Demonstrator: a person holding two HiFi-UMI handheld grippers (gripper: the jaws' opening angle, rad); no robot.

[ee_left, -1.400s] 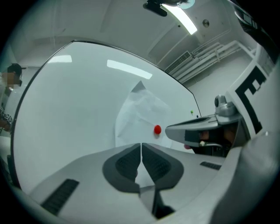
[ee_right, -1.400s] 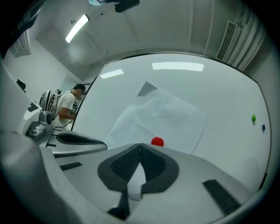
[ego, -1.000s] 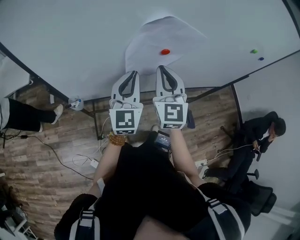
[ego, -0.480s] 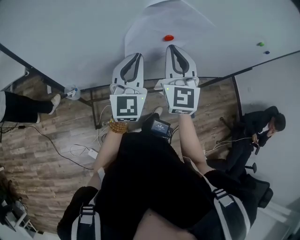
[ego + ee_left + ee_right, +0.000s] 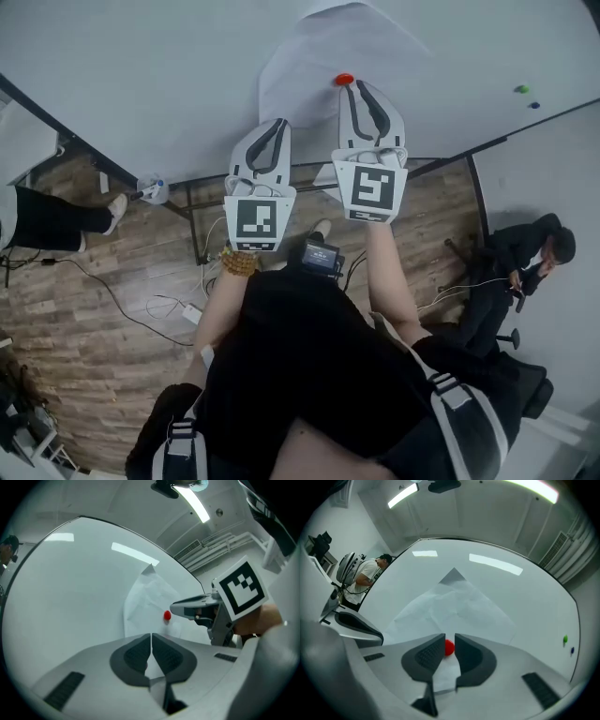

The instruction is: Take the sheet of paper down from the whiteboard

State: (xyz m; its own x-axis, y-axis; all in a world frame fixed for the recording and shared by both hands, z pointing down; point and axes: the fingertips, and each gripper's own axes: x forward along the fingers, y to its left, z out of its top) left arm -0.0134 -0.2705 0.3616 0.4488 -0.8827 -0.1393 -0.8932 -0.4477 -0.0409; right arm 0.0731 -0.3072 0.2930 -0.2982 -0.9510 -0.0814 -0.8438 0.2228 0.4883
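1. sheet of paper [image 5: 309, 56], in the head view, hangs crooked on the whiteboard [image 5: 141, 75], pinned by a red magnet [image 5: 344, 80] set low on it. the right gripper [image 5: 354, 86] has its tips right at that magnet. the left gripper [image 5: 278, 125] sits lower and further left, near the sheet's lower left part, so the right one is plainly nearer the pin.
2. in the left gripper view, the left gripper [image 5: 151, 638] has its jaws together with nothing between them. the sheet of paper [image 5: 147, 595] lies ahead on the board. the red magnet [image 5: 167, 615] is up and to the right of the tips, with the right gripper [image 5: 177, 607] reaching in just beside it.
3. in the right gripper view, the right gripper [image 5: 449, 638] has a narrow gap and its jaws have just been opening. the red magnet [image 5: 449, 647] sits between the tips, and the pads do not seem to press on it yet. the sheet of paper [image 5: 459, 604] spreads above and to both sides, one corner pointing up. the magnet lies straight ahead in the gap, so closing on it looks like the next step. nothing holds the sheet itself, so it may slide once unpinned.
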